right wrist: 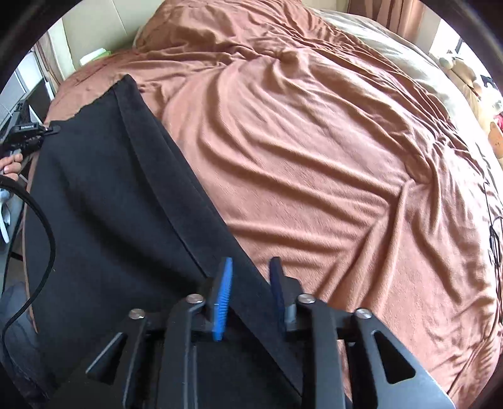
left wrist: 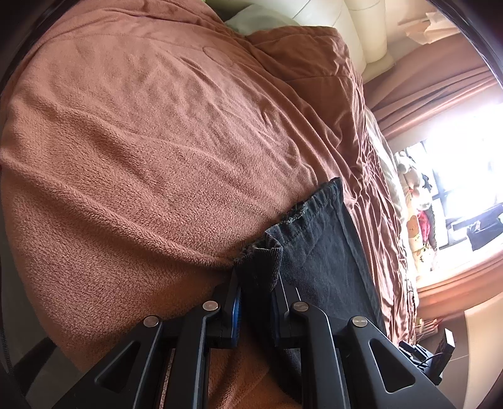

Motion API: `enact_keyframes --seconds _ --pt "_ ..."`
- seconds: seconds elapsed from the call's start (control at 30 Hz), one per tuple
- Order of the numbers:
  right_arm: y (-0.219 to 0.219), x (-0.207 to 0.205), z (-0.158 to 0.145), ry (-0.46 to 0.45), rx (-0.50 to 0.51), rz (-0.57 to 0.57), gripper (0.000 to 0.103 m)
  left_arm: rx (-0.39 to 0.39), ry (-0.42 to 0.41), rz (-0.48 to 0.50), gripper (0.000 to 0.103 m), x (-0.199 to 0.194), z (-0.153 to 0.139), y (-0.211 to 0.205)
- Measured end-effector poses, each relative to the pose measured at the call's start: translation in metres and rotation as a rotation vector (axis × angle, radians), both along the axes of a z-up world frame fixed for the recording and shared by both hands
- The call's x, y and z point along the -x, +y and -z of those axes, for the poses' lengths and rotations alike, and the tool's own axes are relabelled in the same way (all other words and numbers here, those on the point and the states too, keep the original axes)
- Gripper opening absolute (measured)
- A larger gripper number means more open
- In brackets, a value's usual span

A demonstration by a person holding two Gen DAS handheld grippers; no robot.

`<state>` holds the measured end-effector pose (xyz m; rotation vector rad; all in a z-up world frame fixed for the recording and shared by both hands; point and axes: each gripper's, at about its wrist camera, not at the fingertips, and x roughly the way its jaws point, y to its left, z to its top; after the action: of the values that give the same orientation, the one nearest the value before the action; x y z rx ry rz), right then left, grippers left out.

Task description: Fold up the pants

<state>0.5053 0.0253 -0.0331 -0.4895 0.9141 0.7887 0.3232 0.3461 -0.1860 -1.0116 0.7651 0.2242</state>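
Black pants [right wrist: 110, 204] lie flat on a brown blanket [right wrist: 314, 157], folded into a long panel with a straight edge running diagonally. My right gripper [right wrist: 250, 272] hovers over that edge near the close corner. Its jaws stand apart, the blue pad [right wrist: 223, 292] touches no cloth, and nothing is pinched. In the left wrist view my left gripper [left wrist: 256, 278] is shut on a ribbed, bunched end of the pants [left wrist: 320, 248], the fabric squeezed between both fingers. The gathered hem lies just beyond it on the blanket.
The blanket [left wrist: 141, 141] covers the whole bed in loose wrinkles. Cream pillows [left wrist: 361, 28] sit at the head, with curtains [left wrist: 433, 91] and a bright window on the right. A hand [right wrist: 12, 166] and a black cable [right wrist: 47, 239] show at the left edge.
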Motion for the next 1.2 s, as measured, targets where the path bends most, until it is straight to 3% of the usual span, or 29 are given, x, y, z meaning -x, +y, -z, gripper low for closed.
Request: enact_keyframes --seconds 0.03,0.3,0.53,0.73,0.87,0.93,1.03,1.2 --pt "0.008 -0.001 0.0 -0.006 -0.011 -0.01 0.046 0.002 0.0 0.0 0.016 0.001 0.0 0.0" --pt "0.074 -0.005 0.013 -0.042 -0.016 -0.11 0.045 0.004 0.0 -0.001 0.016 0.002 0.001 -0.001" --pt "0.106 -0.027 0.025 0.012 -0.036 -0.175 0.031 0.016 -0.005 0.009 0.016 0.001 0.002 0.0" --pt "0.135 -0.038 0.039 0.046 -0.031 -0.197 0.03 0.02 -0.006 0.01 0.016 0.001 0.002 0.001" --pt "0.143 -0.044 0.049 0.07 -0.018 -0.198 0.023 0.02 -0.008 0.014 0.016 0.001 0.002 0.002" --pt "0.145 -0.044 0.049 0.084 -0.021 -0.206 0.01 0.02 -0.009 0.014 0.016 0.001 0.002 0.002" --pt "0.149 -0.035 0.047 0.037 0.03 -0.224 0.0 0.019 -0.007 0.014 0.016 0.001 0.002 0.002" --pt "0.152 -0.033 0.034 -0.053 0.046 -0.191 0.0 0.01 0.003 0.016 0.016 -0.001 0.001 0.001"
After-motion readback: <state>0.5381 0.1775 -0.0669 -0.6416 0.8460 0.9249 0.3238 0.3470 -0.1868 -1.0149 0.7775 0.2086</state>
